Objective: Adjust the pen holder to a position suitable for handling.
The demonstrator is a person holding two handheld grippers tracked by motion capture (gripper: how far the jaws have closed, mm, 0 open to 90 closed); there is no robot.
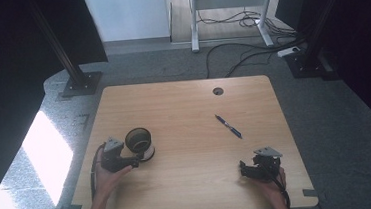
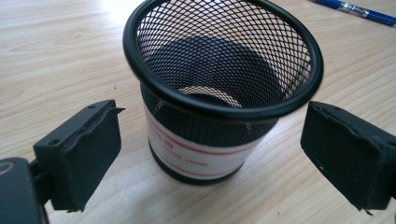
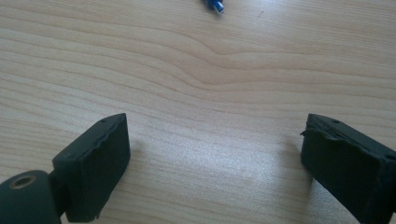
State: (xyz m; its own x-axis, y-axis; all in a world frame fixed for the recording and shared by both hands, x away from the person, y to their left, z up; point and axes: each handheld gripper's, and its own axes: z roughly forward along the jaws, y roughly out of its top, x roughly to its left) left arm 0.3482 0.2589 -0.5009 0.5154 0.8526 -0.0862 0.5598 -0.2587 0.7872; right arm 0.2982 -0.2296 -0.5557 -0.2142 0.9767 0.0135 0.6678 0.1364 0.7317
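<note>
A black mesh pen cup (image 1: 139,140) with a white label band stands upright on the left half of the wooden table (image 1: 188,104). In the left gripper view the cup (image 2: 210,60) looks empty and sits just beyond my left gripper (image 2: 213,119). That gripper's jaws stand wide on either side of the cup without touching it. In the high view a hand holds the left gripper (image 1: 134,161) at the cup's near-left side. A blue pen (image 1: 228,126) lies right of centre. My right gripper (image 1: 243,169) rests open near the front right, and its own view (image 3: 215,140) has bare wood between the jaws and the pen's end (image 3: 214,5) far ahead.
A round cable hole (image 1: 217,91) sits near the table's far edge. Dark frame posts (image 1: 73,68) stand on the floor at the back left and back right. Cables (image 1: 249,49) and a white stand lie on the floor behind the table.
</note>
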